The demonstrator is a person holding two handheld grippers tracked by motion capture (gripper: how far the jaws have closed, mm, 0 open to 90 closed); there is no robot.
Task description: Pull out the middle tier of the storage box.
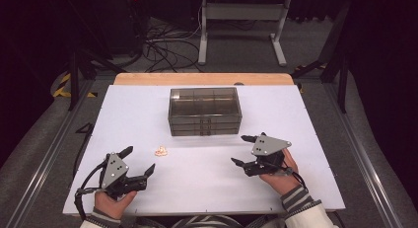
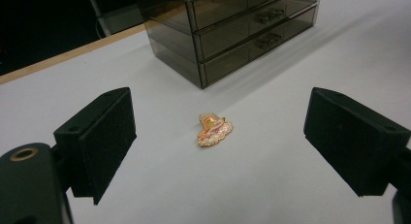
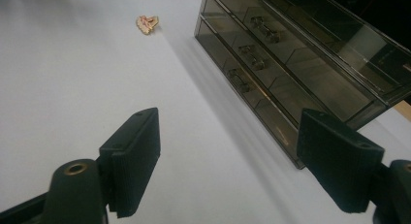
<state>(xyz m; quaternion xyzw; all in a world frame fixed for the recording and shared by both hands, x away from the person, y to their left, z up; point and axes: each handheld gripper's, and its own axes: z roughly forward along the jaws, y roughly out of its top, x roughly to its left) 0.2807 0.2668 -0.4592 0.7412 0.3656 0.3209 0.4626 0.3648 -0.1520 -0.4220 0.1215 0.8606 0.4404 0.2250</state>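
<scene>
The small gold-and-pink enamel pin (image 2: 213, 130) lies flat, long axis slanting toward the smoked plastic drawer box (image 2: 232, 30); left gripper (image 2: 218, 146) and right gripper (image 3: 228, 166) gape empty.

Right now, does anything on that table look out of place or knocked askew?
Only one thing: a small pink-and-gold trinket lies loose on the white table, in front of the smoky drawer box and apart from it. The box stands square with all three drawers shut. Nothing looks spilled or broken.
</scene>
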